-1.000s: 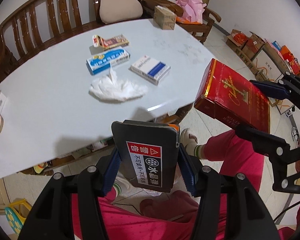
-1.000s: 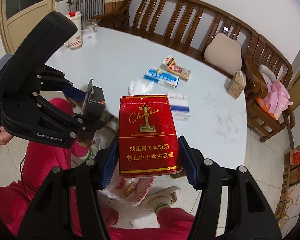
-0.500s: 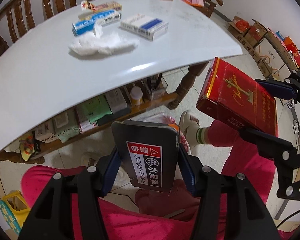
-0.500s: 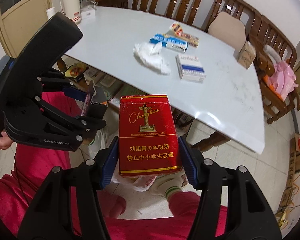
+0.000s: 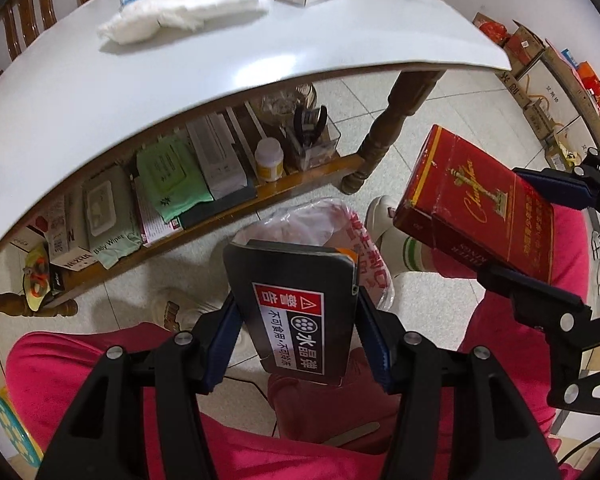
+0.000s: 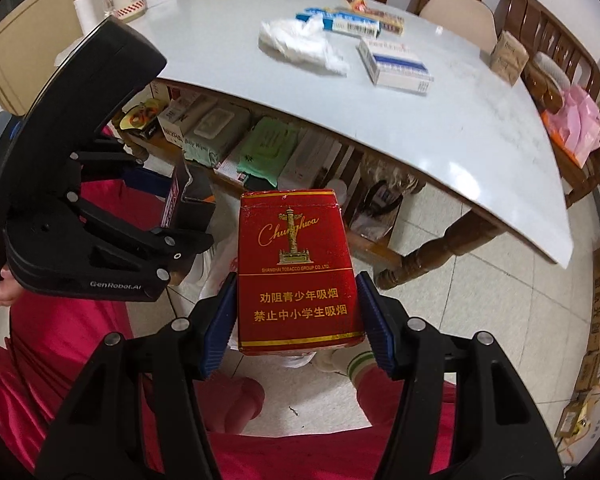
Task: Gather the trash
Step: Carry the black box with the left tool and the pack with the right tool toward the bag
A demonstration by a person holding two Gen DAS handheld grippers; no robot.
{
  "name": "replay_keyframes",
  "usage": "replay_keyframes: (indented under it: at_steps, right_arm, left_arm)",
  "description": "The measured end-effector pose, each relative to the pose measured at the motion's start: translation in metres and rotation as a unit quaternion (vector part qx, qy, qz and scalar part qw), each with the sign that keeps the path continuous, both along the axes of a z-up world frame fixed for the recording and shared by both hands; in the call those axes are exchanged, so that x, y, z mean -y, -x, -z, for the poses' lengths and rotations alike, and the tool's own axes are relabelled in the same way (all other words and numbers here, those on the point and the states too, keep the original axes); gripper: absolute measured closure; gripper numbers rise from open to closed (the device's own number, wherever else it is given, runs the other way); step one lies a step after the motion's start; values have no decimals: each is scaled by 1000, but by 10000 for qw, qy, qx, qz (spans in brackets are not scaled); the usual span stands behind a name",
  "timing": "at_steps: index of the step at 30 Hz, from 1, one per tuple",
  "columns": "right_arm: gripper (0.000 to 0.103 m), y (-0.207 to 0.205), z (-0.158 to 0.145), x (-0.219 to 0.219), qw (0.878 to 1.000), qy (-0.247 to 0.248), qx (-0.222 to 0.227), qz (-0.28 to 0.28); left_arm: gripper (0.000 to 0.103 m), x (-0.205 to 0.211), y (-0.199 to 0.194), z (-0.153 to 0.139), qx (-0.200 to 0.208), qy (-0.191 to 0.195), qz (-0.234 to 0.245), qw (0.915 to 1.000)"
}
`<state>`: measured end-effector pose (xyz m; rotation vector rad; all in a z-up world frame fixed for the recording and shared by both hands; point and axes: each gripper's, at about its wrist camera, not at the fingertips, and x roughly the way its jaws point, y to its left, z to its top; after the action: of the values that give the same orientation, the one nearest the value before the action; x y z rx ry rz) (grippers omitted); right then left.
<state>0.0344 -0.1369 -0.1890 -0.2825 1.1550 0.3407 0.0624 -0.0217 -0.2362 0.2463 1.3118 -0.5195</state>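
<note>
My left gripper (image 5: 298, 330) is shut on a black box (image 5: 294, 304) with a red warning label, held low over a plastic trash bag (image 5: 340, 220) on the floor between the person's legs. My right gripper (image 6: 296, 316) is shut on a red cigarette pack (image 6: 296, 272), also seen in the left wrist view (image 5: 480, 208), to the right of the bag. The bag shows as white plastic behind the pack (image 6: 220, 260). On the white table (image 6: 440, 128) lie a crumpled tissue (image 6: 300, 46), a white-and-blue box (image 6: 396, 66), a blue box (image 6: 340, 22) and a small colourful pack (image 6: 370, 6).
A shelf under the table (image 5: 204, 216) holds wipes packs, boxes and a bottle. A wooden table leg (image 5: 384, 136) stands right of the bag. Wooden bench and chairs stand behind the table (image 6: 540, 28). Cardboard boxes line the right wall (image 5: 540, 64).
Both grippers have dropped from table height to below the table edge, still holding their boxes. The trash bag and the under-table shelf have come into view.
</note>
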Motion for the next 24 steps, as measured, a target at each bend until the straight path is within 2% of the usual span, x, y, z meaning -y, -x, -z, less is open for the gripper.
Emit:
replay_keyframes:
  at_steps: [11,24]
  right_arm:
    - [46,-21,50,5,9993,-3,-288,244]
    - [46,-40,117,11,9942,-57,-903,585]
  left_arm:
    - [49,7,-18,58,-559,-108,-75,9983]
    - [49,11,-46,134,-1383,-315,-340,9893]
